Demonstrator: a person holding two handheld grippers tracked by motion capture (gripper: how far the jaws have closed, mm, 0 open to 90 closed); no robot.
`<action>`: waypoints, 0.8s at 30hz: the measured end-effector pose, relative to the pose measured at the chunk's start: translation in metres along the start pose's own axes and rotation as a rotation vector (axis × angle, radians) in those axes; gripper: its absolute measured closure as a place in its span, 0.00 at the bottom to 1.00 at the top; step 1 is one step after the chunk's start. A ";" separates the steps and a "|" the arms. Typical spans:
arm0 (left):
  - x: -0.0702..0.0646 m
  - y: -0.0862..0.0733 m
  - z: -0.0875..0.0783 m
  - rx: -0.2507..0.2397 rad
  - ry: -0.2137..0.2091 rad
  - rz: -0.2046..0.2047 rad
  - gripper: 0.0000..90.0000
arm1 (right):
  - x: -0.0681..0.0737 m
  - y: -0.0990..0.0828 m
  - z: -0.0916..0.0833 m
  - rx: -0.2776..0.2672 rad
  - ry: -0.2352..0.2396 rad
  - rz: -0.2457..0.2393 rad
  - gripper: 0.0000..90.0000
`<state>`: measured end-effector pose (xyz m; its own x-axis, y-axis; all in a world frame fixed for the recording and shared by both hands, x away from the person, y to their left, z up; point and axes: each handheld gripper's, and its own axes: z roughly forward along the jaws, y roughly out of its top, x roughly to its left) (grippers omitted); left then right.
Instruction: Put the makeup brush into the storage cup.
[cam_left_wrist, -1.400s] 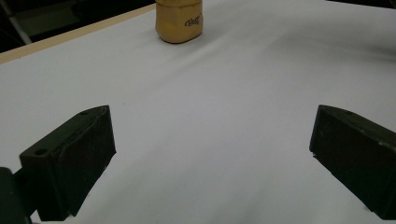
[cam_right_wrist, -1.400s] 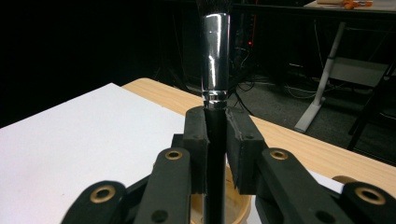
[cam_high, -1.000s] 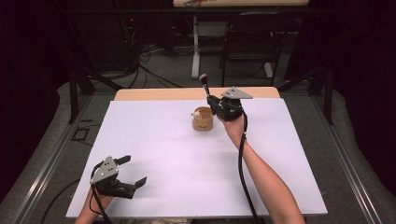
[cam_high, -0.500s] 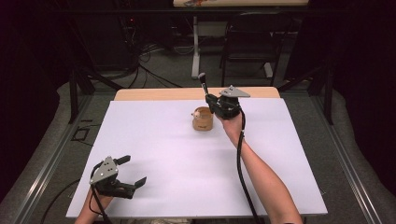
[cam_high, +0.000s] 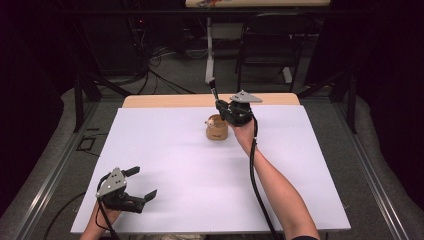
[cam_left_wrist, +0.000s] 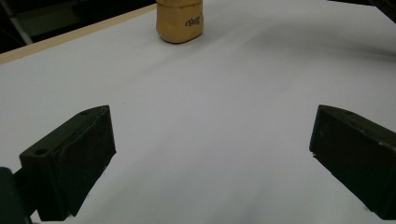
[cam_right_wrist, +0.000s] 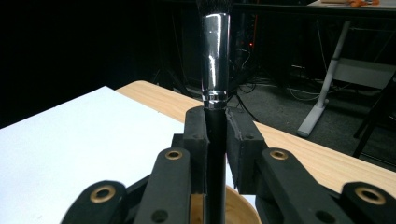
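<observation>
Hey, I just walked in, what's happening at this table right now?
A person is working at a white-covered table with a handheld gripper in each hand. The right gripper is shut on a black-handled makeup brush, holding it upright, bristles up, just above a small wooden cup near the table's far edge. The lower end of the brush appears to sit at or inside the cup's mouth. The left gripper hangs open and empty over the near left corner, pointed toward the cup.

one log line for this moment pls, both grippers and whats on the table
right gripper: shut on brush, above wooden cup | left gripper: open, empty, near table edge | white table
</observation>
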<state>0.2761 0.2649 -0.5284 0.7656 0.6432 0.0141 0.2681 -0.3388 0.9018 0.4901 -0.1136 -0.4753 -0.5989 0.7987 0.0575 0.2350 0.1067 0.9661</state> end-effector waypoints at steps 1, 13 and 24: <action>0.000 0.000 0.000 0.001 0.000 -0.001 0.00 | 0.000 0.000 0.002 -0.004 0.000 0.001 0.88; 0.000 0.000 0.000 -0.007 -0.003 -0.001 0.00 | 0.002 -0.004 0.012 0.004 0.022 -0.003 0.88; 0.000 0.000 0.000 -0.004 -0.005 0.000 0.00 | -0.001 -0.012 0.018 0.030 0.038 0.010 0.88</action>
<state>0.2762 0.2651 -0.5287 0.7688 0.6393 0.0121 0.2657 -0.3366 0.9034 0.5013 -0.1047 -0.4914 -0.6251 0.7768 0.0767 0.2630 0.1171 0.9577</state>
